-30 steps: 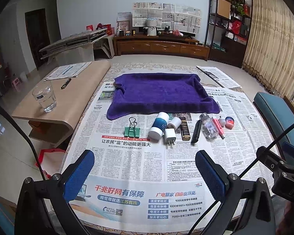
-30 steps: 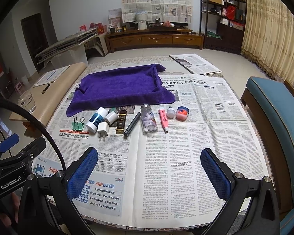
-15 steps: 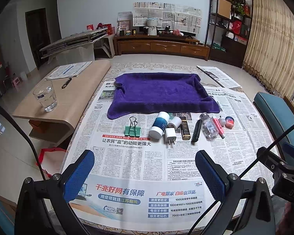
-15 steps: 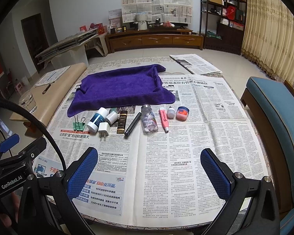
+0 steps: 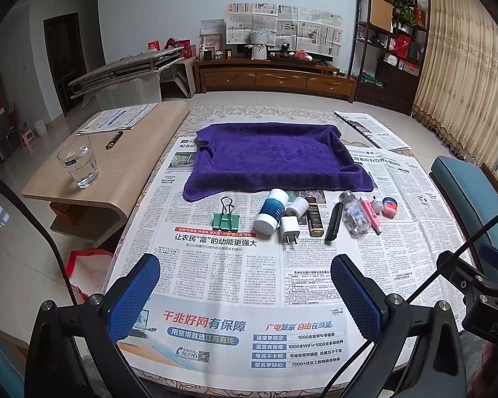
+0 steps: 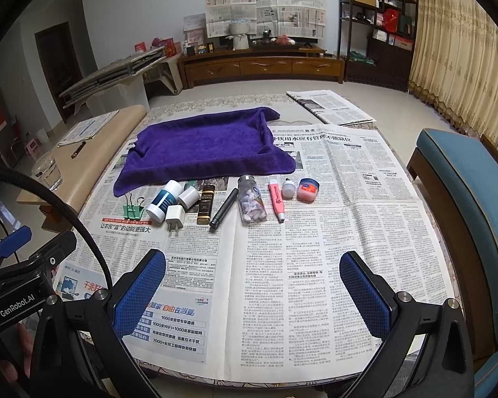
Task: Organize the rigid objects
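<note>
Left gripper (image 5: 245, 293) and right gripper (image 6: 253, 295) spread wide, empty, above newspaper (image 6: 315, 248); bases cropped; labels on bottles (image 6: 251, 203) unreadable.

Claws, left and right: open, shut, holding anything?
Left claw: open, holding nothing.
Right claw: open, holding nothing.

1. The left tool (image 5: 245, 293) has two black angular arms, each faced with a blue, fine-meshed pad.
2. Silver screws sit at the arm joints.
3. The right tool (image 6: 252, 293) has the same build.
4. Thin black cables arc past both.
5. One black housing reads "GenRobot.AI" in white, beside a blue tab.
</note>
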A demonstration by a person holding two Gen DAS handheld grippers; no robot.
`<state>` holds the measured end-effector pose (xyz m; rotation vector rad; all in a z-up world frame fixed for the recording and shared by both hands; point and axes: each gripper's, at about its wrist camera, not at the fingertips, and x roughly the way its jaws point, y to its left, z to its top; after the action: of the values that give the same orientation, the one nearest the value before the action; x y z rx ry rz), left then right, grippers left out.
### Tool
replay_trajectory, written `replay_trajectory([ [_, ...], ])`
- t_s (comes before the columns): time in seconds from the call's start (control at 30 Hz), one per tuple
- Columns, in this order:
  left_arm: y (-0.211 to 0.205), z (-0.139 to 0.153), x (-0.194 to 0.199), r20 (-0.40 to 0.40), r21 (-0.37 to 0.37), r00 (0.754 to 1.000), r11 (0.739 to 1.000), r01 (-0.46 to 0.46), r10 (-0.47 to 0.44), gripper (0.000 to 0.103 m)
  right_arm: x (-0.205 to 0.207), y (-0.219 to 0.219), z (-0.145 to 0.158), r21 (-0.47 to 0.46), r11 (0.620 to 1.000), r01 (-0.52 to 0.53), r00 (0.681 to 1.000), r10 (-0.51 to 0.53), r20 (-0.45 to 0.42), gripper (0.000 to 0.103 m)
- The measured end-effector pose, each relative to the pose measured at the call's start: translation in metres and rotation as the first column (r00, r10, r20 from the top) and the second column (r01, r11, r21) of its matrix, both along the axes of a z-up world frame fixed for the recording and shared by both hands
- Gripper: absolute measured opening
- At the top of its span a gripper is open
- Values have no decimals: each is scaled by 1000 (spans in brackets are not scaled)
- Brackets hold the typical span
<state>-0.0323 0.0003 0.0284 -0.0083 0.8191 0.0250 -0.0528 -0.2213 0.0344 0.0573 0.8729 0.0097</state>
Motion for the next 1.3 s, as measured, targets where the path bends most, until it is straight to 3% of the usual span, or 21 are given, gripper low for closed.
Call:
replay_trajectory([
  [0.53, 4, 2, -2, 1, 2, 1000, 1000, -6, 6, 103, 3, -7, -5, 10, 1000, 3, 1000, -3, -9, 103],
  [0.77, 7, -3, 20, 3, 12, 1000, 1000, -15, 15, 103, 8, -16, -3, 14, 1000, 15, 1000, -15, 9, 103],
  [1.0, 13, -33, 56, -40, 44, 999, 999, -27, 28, 103, 32, -31, -15, 9, 999, 31, 999, -31, 8, 103],
  [1.17, 23, -60, 86, -71, 9, 997, 999, -30, 31, 103, 59, -45, -38, 37, 999, 32, 999, -30, -36, 102],
  [1.3, 26, -88, 113, -114, 44, 993, 999, -3, 8, 103, 82, -55, -59, 20, 999, 32, 998, -31, -63, 101],
])
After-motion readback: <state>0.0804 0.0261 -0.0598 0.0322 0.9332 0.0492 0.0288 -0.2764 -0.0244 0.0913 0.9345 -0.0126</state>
